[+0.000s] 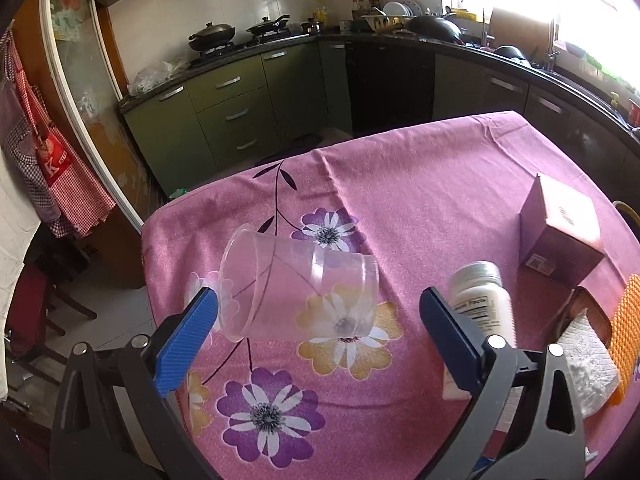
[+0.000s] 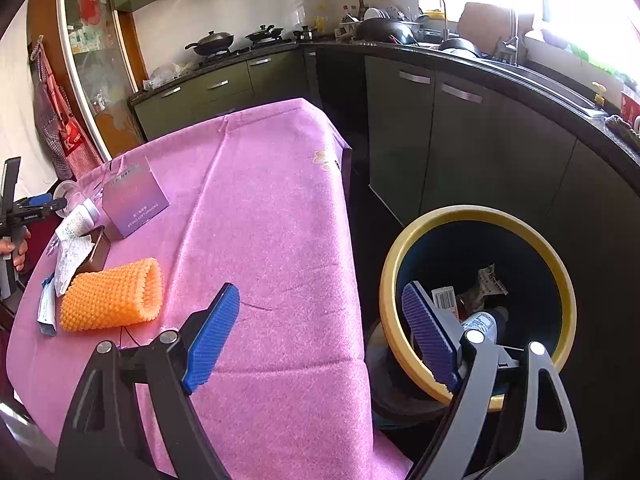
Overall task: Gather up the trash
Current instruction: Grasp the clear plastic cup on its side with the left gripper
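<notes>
A clear plastic cup (image 1: 298, 288) lies on its side on the pink flowered tablecloth (image 1: 420, 184). My left gripper (image 1: 318, 312) hangs open over it, and neither blue pad touches it. A white pill bottle (image 1: 482, 300) lies just right of the right finger. A crumpled paper towel (image 1: 588, 364) and an orange foam net (image 1: 626, 336) sit at the right edge. My right gripper (image 2: 320, 320) is open and empty, straddling the table's edge beside a yellow-rimmed bin (image 2: 478, 304) that holds wrappers and a bottle. The orange foam net (image 2: 112, 294) lies to its left.
A purple box (image 1: 560, 228) stands at the table's right side, also seen as the purple box (image 2: 134, 204) from the right wrist. Dark kitchen cabinets (image 2: 460, 152) and a counter with pans wrap around the table. A chair (image 1: 36, 312) stands by the table's left edge.
</notes>
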Tool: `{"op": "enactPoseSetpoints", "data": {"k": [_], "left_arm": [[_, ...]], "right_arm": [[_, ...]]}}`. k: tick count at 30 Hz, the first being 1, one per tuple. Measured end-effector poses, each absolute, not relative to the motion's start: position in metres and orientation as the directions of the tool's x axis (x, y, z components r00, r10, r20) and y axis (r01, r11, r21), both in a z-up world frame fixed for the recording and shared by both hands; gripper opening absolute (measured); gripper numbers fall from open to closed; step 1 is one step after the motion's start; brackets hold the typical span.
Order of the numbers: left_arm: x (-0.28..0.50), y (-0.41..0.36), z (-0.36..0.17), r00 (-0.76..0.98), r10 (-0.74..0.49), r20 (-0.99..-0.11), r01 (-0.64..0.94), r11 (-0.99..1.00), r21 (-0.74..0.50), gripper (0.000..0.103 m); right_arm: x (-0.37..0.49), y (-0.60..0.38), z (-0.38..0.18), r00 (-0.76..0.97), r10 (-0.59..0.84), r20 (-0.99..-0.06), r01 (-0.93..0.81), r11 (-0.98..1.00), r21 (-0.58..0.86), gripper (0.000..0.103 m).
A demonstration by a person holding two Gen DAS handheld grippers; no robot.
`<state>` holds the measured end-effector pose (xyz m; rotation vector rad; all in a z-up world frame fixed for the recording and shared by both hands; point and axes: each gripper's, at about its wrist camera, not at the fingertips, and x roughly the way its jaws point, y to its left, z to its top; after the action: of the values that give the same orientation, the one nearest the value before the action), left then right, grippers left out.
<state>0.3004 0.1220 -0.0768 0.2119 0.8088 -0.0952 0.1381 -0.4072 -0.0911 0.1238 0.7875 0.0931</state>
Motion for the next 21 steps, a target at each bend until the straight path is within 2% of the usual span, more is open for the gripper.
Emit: {"op": "enactPoseSetpoints", "data": {"k": [7, 11, 21], "left_arm": [[0.322, 0.129, -0.087, 0.68, 0.044, -0.732, 0.147, 0.97, 0.195, 0.096], [0.321, 0.133, -0.078, 0.694, 0.014, -0.72, 0.17, 0.968, 0.183, 0.096], [0.338, 0.124, -0.091, 0.652, -0.025, -0.758, 0.242, 0.954, 0.178, 0.095]], "right_arm": [[0.14, -0.4, -0.089, 0.701, 0.145, -0.699, -0.06, 0.988, 0.145, 0.083], [0.142, -0.399, -0.09, 0.693, 0.152, -0.704, -0.069, 0.987, 0.145, 0.083], [0.142, -0.395, -0.091, 0.687, 0.165, -0.707, -0.085, 0.985, 0.147, 0.083]]}}
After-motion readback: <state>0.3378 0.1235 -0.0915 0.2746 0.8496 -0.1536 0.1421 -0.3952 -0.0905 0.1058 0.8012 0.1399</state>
